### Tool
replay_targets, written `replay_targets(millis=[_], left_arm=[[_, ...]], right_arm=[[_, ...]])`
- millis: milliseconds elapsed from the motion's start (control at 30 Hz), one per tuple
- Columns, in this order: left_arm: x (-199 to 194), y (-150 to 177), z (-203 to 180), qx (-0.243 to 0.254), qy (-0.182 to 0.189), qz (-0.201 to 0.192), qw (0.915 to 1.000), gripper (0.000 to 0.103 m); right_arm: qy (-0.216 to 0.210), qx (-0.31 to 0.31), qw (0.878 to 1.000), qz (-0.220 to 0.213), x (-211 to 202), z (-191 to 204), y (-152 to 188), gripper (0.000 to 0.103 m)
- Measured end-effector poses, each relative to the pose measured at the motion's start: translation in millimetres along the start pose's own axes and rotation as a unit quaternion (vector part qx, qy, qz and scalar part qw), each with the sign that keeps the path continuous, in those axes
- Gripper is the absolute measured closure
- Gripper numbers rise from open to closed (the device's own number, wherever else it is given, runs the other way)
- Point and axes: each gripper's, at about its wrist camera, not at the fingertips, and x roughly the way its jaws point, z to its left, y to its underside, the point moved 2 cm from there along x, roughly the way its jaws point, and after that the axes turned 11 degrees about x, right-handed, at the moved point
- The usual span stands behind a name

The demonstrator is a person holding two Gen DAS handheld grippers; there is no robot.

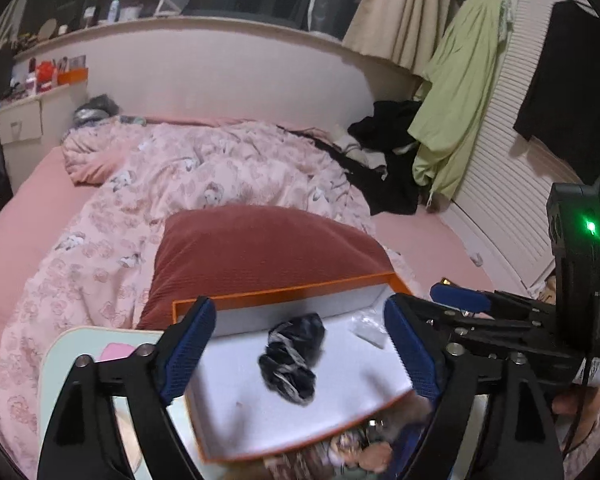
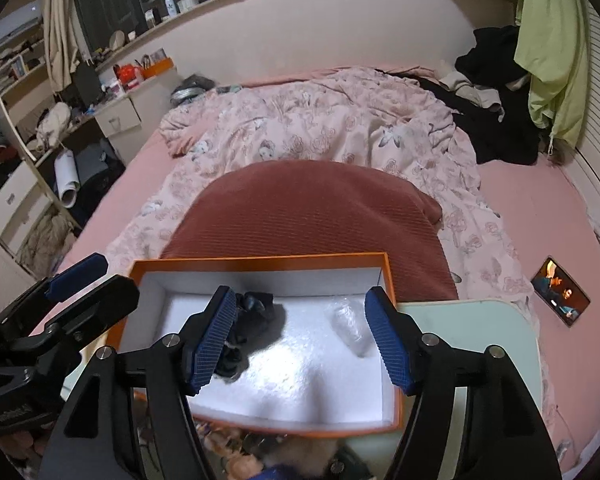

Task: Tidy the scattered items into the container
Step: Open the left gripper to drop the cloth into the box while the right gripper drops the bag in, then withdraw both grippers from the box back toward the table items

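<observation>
Bedroom, worktop (image 2: pixel 480 320) over bed: your both grippers (image 1: pixel 300 344) (image 2: pixel 302 338) apart, empty above orange box (image 2: pixel 260 262); dark bundle (image 1: pixel 292 360) inside. Next, fetch clutter at 6 o'clock.

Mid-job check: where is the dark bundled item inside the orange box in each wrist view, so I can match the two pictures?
Left wrist view: the dark bundled item lies mid-frame on the white liner, in the middle of the orange box.
Right wrist view: the same item sits left of centre, partly behind the right hand-held gripper's left finger.
Shared landmark: the dark red pillow just behind the box.
</observation>
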Motion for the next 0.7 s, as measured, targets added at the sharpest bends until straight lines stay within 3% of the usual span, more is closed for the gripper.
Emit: replay_targets(millis=[233,367,533,700], left_arm=[[-43.3,46.9,-15.1,0.037,-0.017,0.009,0.9991,0.010],[-49.3,87.4,-20.6,0.034,-0.012,0.043,0.9984,0.010],[-38.5,130.8,-29.6,0.038,-0.031,0.092,0.9946,0.010],[-23.6,149.4,-30.3,0.044,-0.049,0.127,0.9897,0.010]], right_arm=[[-0.060,-0.016,0.998,-0.029,-39.8,7.4,32.5,0.035],[-0.042,-0.042,0.996,-0.065,-61.0,7.7,65.1,0.035],[-0.041,-0.067,0.995,-0.067,-76.1,-4.3,112.1,0.035],[0.011,-0.151,0.985,-0.084,-81.1,-0.8,164.8,0.035]])
